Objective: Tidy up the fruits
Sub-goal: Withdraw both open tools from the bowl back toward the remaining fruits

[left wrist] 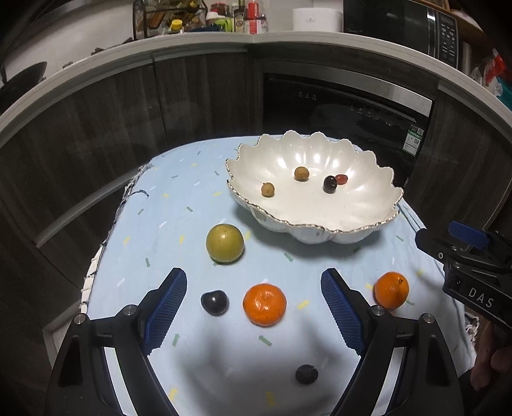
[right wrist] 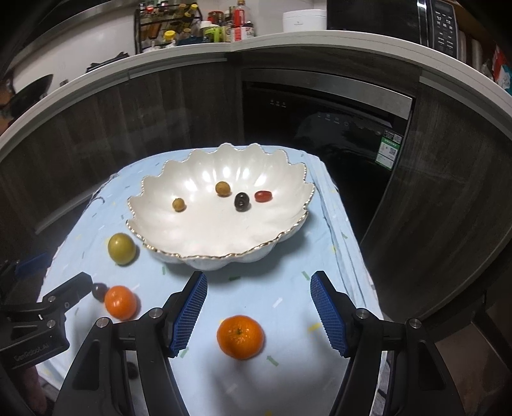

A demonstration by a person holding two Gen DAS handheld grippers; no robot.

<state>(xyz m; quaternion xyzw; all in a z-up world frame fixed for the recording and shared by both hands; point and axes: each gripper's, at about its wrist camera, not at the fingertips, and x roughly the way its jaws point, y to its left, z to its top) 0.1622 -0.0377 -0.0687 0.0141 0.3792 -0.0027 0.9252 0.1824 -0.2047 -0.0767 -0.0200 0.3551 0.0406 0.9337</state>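
Observation:
A white scalloped bowl [left wrist: 361,220] [right wrist: 198,259] on the blue cloth holds two brown longans [left wrist: 301,173], a dark cherry [left wrist: 330,184] and a red grape tomato [left wrist: 341,179]. My left gripper [left wrist: 254,281] is open and empty; an orange [left wrist: 264,305] and a dark plum [left wrist: 214,302] lie between its fingers, a green fruit [left wrist: 225,243] lies just beyond, and a small dark fruit [left wrist: 306,373] lies nearer the camera. My right gripper [right wrist: 258,284] is open and empty above a second orange [right wrist: 240,336]. The right gripper also shows in the left wrist view [left wrist: 428,240].
The blue cloth [left wrist: 179,198] covers a small table whose edges drop off on the left and right. Dark cabinets and a dishwasher [left wrist: 345,108] stand behind. The counter above carries bottles [left wrist: 252,16] and a microwave [left wrist: 400,19].

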